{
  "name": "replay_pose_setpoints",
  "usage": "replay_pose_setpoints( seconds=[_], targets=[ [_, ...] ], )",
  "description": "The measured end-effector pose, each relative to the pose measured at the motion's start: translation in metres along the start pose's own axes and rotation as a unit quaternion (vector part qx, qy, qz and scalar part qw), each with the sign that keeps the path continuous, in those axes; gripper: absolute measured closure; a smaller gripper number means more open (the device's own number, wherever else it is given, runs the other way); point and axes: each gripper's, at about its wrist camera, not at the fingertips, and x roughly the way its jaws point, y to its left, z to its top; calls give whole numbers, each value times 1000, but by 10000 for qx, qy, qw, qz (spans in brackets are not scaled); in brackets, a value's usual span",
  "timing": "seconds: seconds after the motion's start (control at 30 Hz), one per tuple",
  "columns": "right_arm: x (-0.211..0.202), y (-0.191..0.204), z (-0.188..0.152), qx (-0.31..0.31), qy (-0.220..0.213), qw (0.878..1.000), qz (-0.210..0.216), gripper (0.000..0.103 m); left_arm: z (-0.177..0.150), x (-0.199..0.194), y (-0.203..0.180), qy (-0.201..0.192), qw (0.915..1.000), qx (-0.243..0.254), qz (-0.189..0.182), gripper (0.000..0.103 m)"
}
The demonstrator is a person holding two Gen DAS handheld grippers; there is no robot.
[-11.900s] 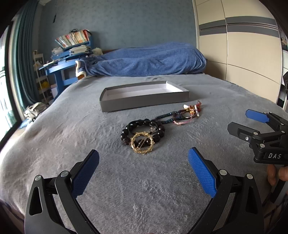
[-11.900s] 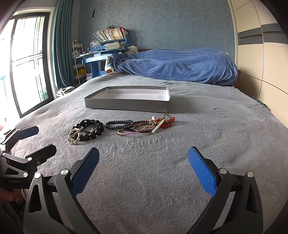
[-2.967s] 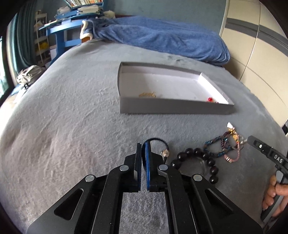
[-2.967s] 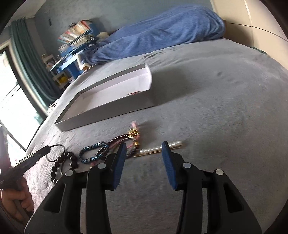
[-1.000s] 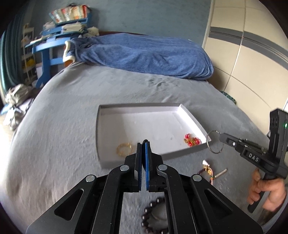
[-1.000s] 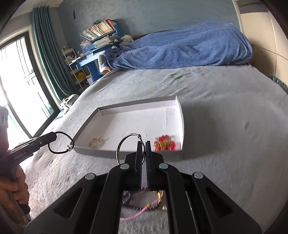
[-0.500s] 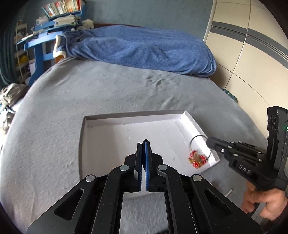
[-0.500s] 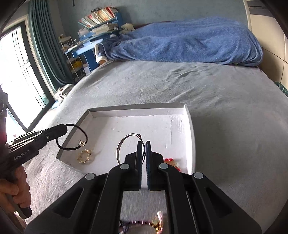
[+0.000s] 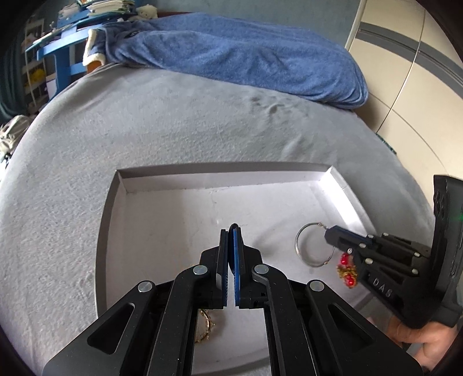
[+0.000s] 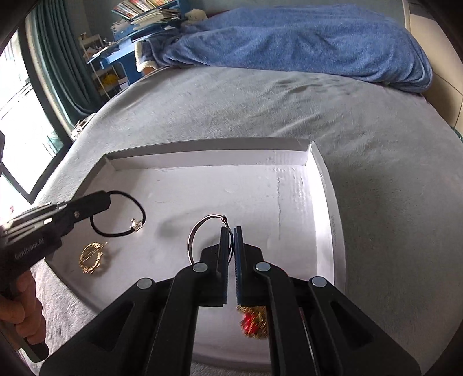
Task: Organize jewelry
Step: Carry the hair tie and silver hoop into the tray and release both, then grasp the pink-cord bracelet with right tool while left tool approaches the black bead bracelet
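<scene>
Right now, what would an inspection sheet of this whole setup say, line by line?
Surface: grey blanket-covered bed with a shallow white tray on it.
Job's things: black cord bracelet and silver ring bangle both held above the tray; gold brooch and red-and-gold ornament lying in the tray.
Clutter: nothing seen on the bed near the tray.
Grippers: left gripper shut on the black cord bracelet; right gripper shut on the silver ring bangle.
Cables: nothing seen.
Surroundings: blue duvet heaped at the far end, blue desk with books, teal curtains, window, cream wardrobe.
</scene>
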Motion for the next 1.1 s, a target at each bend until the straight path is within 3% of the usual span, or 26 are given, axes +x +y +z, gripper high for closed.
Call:
replay_pose_setpoints(
  seconds=[0.2, 0.33, 0.47, 0.57, 0.7, 0.9, 1.1],
  targets=[
    [9, -7, 4, 146, 41, 9999, -34, 99, -9, 15, 7, 275, 9995, -44, 172, 98],
    [1, -6, 6, 128, -44, 9999, -2, 91, -10, 6, 12, 103, 9993, -127, 324, 72],
    [-17, -5, 11, 105, -217, 9997, 34, 88, -10, -10, 13, -57, 9993, -148, 329, 57],
    [-34, -9, 9, 116, -357, 9993, 33, 76, -12, -23, 14, -164, 9989, -148, 402, 44],
    [-50, -19, 4, 174, -442, 9989, -21, 68, -14, -42, 15, -272, 9982, -220, 486, 30],
    [-76, -29, -15, 136, -496, 9986, -102, 58, -23, -72, 7, -395, 9972, -61, 637, 24],
    [-93, -44, -35, 305, -481, 9983, -120, 56, -42, -96, -2, -370, 9974, 93, 615, 20]
  ],
)
